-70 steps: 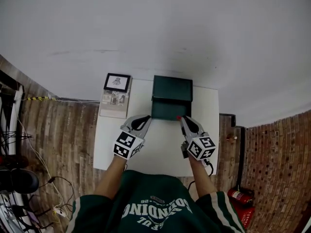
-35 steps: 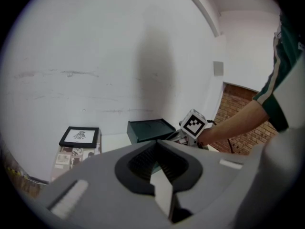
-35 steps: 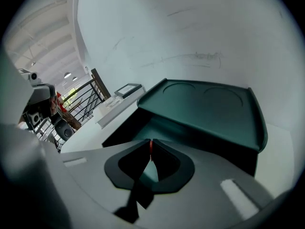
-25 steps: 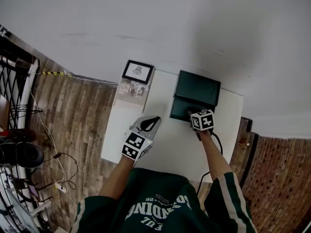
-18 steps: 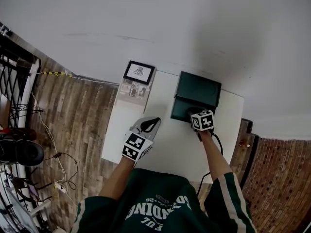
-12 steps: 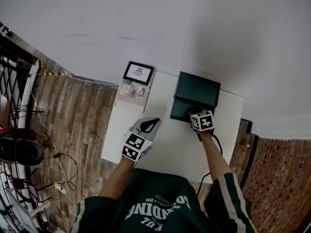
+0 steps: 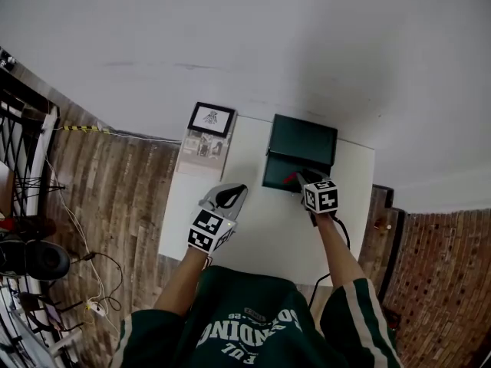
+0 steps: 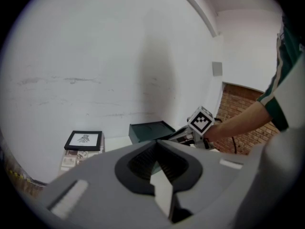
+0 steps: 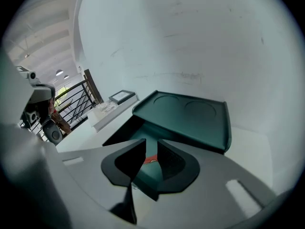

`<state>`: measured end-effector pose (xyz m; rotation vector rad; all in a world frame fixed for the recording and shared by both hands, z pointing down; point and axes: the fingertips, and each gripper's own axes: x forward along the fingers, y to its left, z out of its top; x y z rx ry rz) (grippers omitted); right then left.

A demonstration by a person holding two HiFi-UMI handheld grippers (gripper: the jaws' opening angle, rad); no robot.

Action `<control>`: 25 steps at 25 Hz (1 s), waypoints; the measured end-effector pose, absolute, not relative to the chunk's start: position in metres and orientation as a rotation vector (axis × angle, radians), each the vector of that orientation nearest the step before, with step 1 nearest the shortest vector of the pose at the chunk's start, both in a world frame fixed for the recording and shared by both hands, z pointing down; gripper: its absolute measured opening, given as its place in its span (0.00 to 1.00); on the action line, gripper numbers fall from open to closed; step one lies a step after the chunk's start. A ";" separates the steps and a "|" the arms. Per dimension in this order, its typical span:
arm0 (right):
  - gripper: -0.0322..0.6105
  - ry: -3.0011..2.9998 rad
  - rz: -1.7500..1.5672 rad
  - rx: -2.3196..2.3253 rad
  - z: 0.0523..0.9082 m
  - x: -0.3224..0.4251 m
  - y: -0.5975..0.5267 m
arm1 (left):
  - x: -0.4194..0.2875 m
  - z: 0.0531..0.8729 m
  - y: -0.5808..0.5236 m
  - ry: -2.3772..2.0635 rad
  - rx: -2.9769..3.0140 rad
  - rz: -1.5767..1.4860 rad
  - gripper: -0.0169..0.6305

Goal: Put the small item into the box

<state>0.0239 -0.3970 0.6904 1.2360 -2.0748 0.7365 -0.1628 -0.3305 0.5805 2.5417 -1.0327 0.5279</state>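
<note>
1. The right claw [image 7: 298,178] reaches over the open green box [image 7: 278,176] in the upper middle of the head view. Its jaws are almost closed, with only a thin gap. They look like they pinch the small red item [image 7: 289,179]. I think it is held there so it can drop right inside.
2. So the small red item is in that claw, over the inside of the box. As far as I can tell, it is not lying on the bottom yet.
3. The lid [image 7: 304,138] leans back, away from the person, so the way in is free.
4. The left claw [image 7: 234,194] is closed tight and holds nothing. It hangs over the white surface [image 7: 261,232], left of the box, likely to keep out of the way.
5. The head view shows both claws and the whole surface at once. But the red item is only a tiny dot there.
6. The right gripper view shows the red item [image 9: 150,159] between the jaws. It also shows two round dents in the lid [image 9: 190,112].
7. The left gripper view shows a framed picture [image 8: 84,140] at lower left and the box [image 8: 147,130] from the side. It does not show the red item.
</note>
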 end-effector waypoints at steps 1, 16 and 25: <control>0.16 -2.086 0.726 1.253 0.684 0.025 -0.395 | -0.162 0.578 -0.331 -1.034 2.549 0.524 0.11; 0.05 -2.368 0.521 1.502 0.563 0.017 -0.350 | -0.157 0.526 -0.330 -1.066 2.679 0.433 0.11; 0.05 -2.477 0.383 1.607 0.501 0.018 -0.329 | -0.157 0.503 -0.341 -1.093 2.722 0.376 0.11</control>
